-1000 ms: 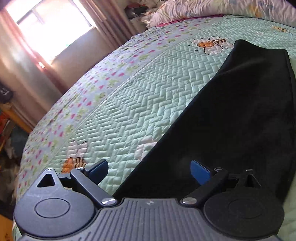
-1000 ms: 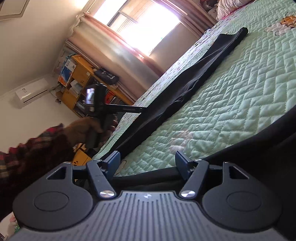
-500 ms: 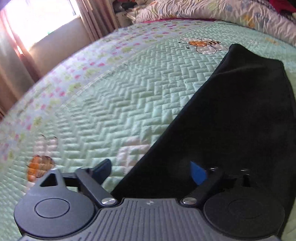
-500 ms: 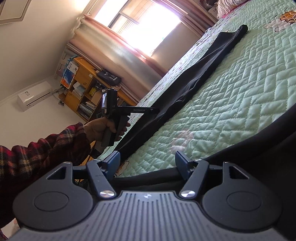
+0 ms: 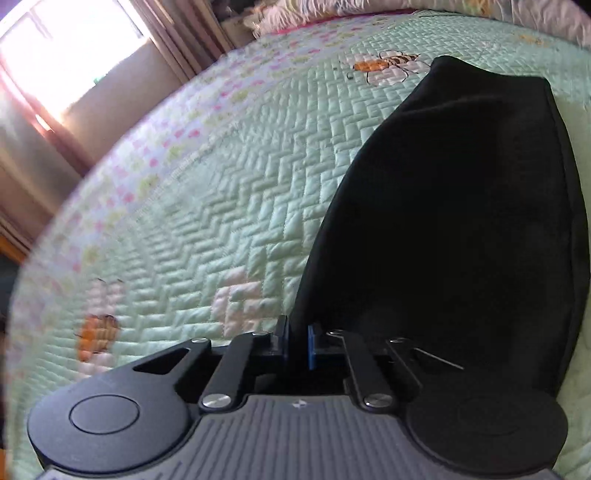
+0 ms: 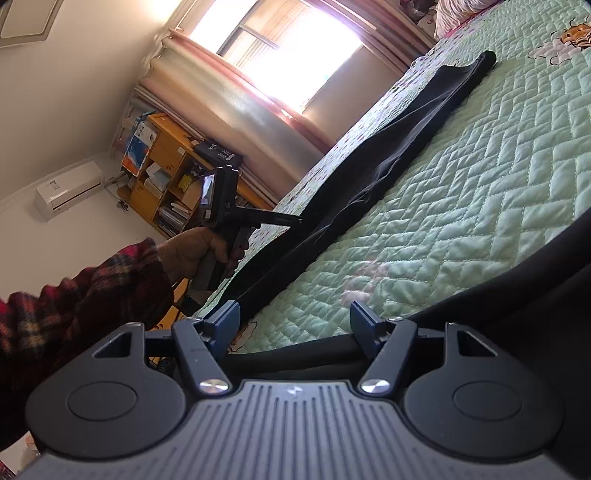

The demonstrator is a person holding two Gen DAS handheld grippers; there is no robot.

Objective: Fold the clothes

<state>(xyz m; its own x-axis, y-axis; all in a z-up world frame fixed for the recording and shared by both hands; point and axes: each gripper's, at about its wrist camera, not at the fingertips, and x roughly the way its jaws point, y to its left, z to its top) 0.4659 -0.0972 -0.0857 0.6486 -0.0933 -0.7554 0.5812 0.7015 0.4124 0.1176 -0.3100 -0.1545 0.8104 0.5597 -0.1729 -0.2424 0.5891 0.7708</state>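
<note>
A long black garment [image 5: 461, 221] lies along the green quilted bed [image 5: 221, 184]. My left gripper [image 5: 297, 345] is shut on the garment's near left edge, the cloth pinched between its blue pads. In the right wrist view the same garment [image 6: 388, 166] runs as a long dark strip toward the window. There the left gripper [image 6: 297, 220] shows at that strip's near end, held by a hand. My right gripper [image 6: 295, 325] stands open low over the bed. A fold of black cloth [image 6: 517, 295] runs across below its fingers, near their base.
A plaid sleeve [image 6: 74, 295] fills the left of the right wrist view. Beyond the bed stand an orange bookshelf [image 6: 166, 166], an air conditioner [image 6: 68, 190] and a curtained window [image 6: 280, 48]. Pillows [image 5: 369, 7] lie at the bed's far end.
My left gripper has gone from open to shut on the garment's edge. The hand with it has moved up and closer to the dark strip. The right gripper has stayed put, open.
</note>
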